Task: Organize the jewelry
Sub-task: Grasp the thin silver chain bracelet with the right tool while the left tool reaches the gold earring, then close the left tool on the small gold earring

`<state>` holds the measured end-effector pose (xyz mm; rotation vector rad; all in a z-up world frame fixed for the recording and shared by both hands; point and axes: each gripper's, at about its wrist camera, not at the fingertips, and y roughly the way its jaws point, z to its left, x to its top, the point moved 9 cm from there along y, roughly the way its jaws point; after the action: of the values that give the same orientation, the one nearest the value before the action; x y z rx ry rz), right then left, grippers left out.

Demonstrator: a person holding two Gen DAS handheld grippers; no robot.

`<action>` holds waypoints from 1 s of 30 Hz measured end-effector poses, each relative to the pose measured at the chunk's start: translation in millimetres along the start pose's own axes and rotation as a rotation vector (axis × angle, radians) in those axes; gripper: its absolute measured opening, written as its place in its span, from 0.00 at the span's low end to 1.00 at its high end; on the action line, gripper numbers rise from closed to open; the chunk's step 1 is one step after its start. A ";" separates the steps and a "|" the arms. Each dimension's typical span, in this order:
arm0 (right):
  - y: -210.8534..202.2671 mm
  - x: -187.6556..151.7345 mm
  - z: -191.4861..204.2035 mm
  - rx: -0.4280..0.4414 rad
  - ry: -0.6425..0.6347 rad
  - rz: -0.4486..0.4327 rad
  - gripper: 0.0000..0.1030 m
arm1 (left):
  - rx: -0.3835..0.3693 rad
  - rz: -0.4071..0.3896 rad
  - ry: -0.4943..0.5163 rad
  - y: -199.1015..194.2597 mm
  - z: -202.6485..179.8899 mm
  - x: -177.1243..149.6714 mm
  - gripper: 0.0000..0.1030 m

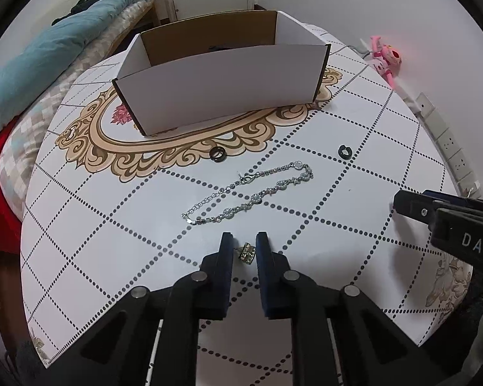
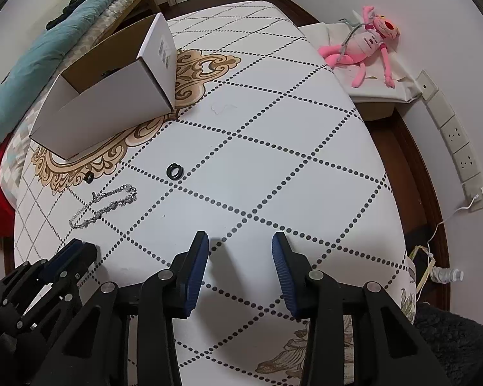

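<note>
A small gold ring (image 1: 247, 252) with stones lies on the table between the fingers of my left gripper (image 1: 244, 243), whose jaws are narrowly open around it and not clamped. A silver bracelet (image 1: 251, 193) lies just beyond; it also shows in the right wrist view (image 2: 108, 204). Two black rings (image 1: 218, 154) (image 1: 344, 151) lie farther out, also in the right wrist view (image 2: 89, 177) (image 2: 175, 171). A white cardboard box (image 1: 222, 87) stands open at the back, something dark inside. My right gripper (image 2: 240, 249) is open and empty over the table, to the right of the left one.
The table (image 2: 273, 148) has a white cloth with dotted diamond lines and a gold ornament. A bed with a teal quilt (image 1: 54, 48) lies to the left. A pink plush toy (image 2: 367, 45), wall sockets (image 2: 460, 151) and cables are on the right.
</note>
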<state>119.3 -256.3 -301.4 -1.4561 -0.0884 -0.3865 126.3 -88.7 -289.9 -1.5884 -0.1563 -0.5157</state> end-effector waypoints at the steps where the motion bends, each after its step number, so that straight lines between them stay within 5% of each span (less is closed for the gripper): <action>1: -1.4 0.6 0.0 0.003 0.002 -0.002 0.42 | -0.003 0.000 -0.003 -0.1 -0.1 0.6 0.11; 18: 2.9 24.9 72.4 0.192 -0.020 0.004 0.42 | -0.014 0.013 -0.207 -19.1 81.0 -6.1 0.05; 26: 25.2 31.3 105.8 0.081 -0.152 0.014 0.42 | 0.006 0.048 -0.253 -14.7 97.2 -17.7 0.07; 27: 25.6 31.4 107.6 0.062 -0.164 0.011 0.39 | 0.012 0.057 -0.255 -13.3 97.6 -18.6 0.08; 30: 25.1 31.4 110.3 0.024 -0.192 -0.005 0.06 | 0.050 0.090 -0.263 -6.8 101.9 -21.9 0.19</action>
<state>175.4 -153.3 -302.5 -1.4666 -0.2501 -0.2474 127.5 15.7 -293.0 -1.6022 -0.2924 -0.2302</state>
